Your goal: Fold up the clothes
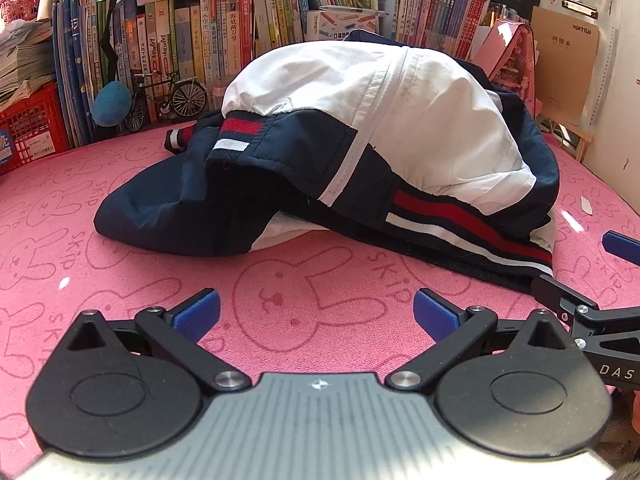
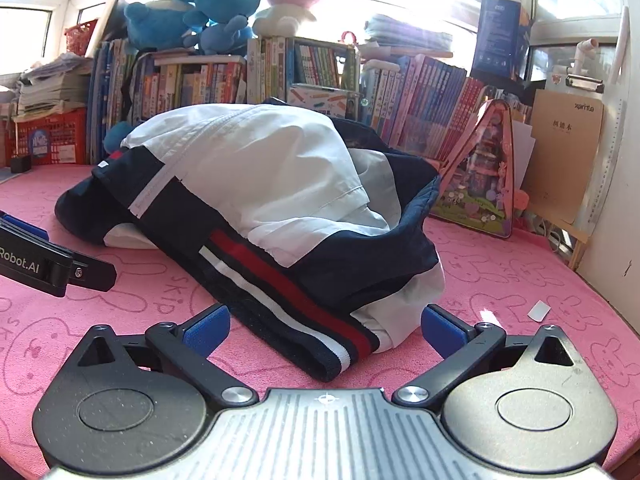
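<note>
Navy-and-white jacket [image 2: 280, 200] heaped on the pink tabletop [image 1: 120, 200], striped hem [image 2: 320, 312] running diagonally. Right hand-held gripper [image 2: 324, 330] nearer, straddling hem's end, seemingly not gripping; left hand-held gripper [image 1: 316, 312] short of it. Both wide open, empty.

A home study: packed books [image 2: 420, 92], plush toys [image 2: 208, 4].

A pink table cover [image 1: 120, 184] (rabbit-printed) carries a crumpled navy-and-white jacket [image 1: 400, 128].
</note>
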### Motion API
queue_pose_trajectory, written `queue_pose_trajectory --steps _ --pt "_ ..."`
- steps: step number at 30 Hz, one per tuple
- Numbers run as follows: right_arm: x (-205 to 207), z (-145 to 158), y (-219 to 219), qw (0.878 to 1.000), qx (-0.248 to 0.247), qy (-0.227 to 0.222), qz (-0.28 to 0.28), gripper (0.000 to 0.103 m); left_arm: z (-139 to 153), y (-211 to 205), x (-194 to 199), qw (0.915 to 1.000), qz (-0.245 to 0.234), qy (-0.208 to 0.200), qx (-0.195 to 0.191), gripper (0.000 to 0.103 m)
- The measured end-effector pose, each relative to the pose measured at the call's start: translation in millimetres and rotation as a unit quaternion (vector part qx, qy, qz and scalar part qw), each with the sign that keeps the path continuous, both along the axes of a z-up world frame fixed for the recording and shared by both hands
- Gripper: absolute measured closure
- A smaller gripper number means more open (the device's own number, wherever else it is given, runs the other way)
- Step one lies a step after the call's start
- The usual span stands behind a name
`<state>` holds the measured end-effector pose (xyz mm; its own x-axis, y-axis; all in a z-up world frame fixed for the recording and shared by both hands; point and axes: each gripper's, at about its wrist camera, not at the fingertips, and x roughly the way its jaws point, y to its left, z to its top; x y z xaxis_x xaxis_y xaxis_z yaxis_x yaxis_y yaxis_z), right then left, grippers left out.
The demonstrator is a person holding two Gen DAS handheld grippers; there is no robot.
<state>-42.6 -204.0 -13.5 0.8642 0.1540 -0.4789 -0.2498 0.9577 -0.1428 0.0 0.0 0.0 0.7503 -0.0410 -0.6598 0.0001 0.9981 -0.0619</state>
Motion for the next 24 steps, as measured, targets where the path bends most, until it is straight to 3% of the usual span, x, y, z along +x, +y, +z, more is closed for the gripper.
queue_pose_trajectory --steps 10,24 --pt "-23 10 4 1.0 0.017 -0.018 0.009 0.0 -2 -3 -6 0.9999 -0.01 -0.001 0.004 0.0" --pt "-21 9 11 1.0 0.013 -0.001 0.016 0.0 -9 -5 -5 0.9998 -0.016 0.01 0.005 0.0"
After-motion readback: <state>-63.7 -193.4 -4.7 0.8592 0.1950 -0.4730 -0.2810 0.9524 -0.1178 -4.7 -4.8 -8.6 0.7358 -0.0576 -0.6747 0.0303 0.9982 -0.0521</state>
